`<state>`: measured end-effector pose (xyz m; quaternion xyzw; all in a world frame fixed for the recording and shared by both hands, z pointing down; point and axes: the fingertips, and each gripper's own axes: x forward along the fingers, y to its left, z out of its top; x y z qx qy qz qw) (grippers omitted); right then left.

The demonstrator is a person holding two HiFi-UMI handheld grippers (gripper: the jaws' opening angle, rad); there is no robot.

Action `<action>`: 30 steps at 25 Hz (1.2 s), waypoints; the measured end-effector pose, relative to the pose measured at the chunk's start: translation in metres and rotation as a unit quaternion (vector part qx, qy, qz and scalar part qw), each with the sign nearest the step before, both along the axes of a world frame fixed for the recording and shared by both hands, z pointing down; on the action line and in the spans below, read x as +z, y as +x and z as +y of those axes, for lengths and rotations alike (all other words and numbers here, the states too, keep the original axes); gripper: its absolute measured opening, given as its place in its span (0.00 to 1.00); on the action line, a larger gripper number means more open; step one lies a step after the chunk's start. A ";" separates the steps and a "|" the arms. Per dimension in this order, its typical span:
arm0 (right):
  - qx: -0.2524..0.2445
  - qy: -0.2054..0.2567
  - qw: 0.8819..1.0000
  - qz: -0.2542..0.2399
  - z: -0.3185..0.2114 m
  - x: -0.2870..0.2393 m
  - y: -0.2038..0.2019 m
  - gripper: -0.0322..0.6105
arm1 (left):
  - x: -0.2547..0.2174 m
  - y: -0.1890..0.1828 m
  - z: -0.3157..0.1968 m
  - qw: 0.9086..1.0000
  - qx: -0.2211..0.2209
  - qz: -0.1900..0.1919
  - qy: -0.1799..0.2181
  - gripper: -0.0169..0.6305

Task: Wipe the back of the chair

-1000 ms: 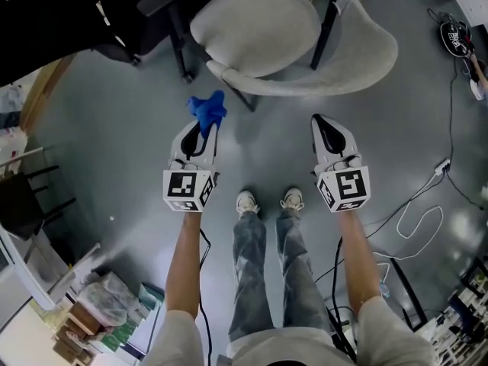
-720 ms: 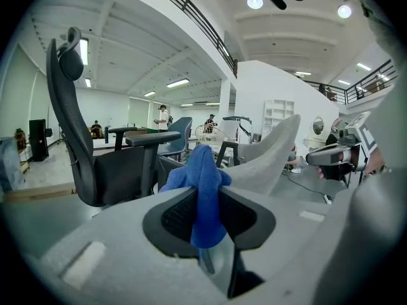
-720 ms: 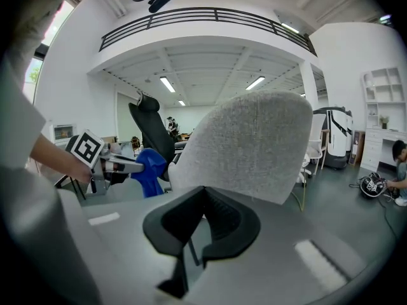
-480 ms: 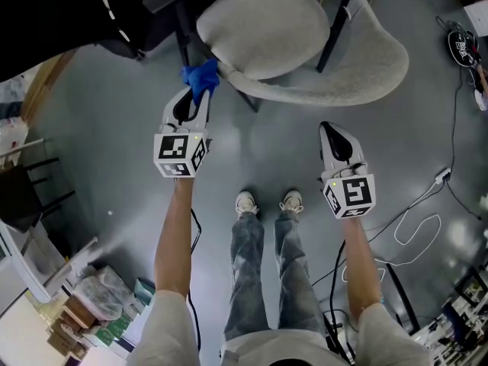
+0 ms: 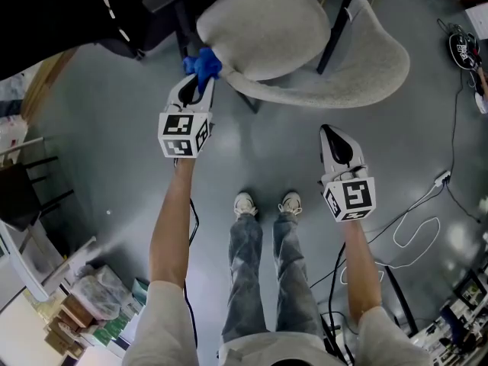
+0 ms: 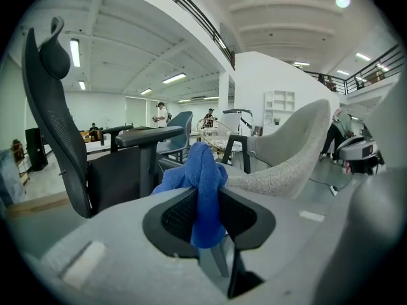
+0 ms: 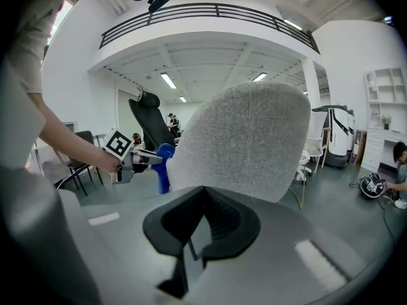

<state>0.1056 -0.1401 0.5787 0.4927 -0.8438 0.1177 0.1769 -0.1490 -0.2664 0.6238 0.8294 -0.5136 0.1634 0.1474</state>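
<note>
At left: left gripper [image 5: 197, 86] clamped on blue microfibre cloth [image 5: 202, 63], cloth touching left end of grey fabric shell chair [image 5: 347, 71] back. Best, by judgement: press cloth flat, sweep rightward along curve, overlap passes. At right: right gripper [image 5: 336, 142] jaws together, empty, clear of chair. Containers: stacked cartons [image 5: 80, 319] on floor, contents unreadable.

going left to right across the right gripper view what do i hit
left gripper → blue cloth → grey chair back → white shelf
</note>
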 end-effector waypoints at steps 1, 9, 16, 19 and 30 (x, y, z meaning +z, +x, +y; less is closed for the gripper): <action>0.000 0.000 1.000 0.001 0.000 0.000 0.000 0.05 | 0.000 0.002 0.000 1.000 0.004 -0.001 0.000 0.17; 0.001 0.000 1.000 0.001 0.007 -0.001 0.003 0.05 | -0.002 0.020 0.022 1.000 0.024 0.000 0.003 0.17; 0.003 0.002 1.000 0.002 0.012 -0.004 0.008 0.05 | -0.014 0.049 0.044 0.999 0.034 0.027 0.011 0.17; 0.004 0.002 1.000 0.001 0.017 -0.004 0.011 0.05 | -0.018 0.064 0.054 0.998 0.039 0.036 0.015 0.17; 0.008 -0.001 1.000 0.003 0.031 -0.004 0.021 0.05 | -0.026 0.116 0.080 0.996 0.052 0.071 0.017 0.17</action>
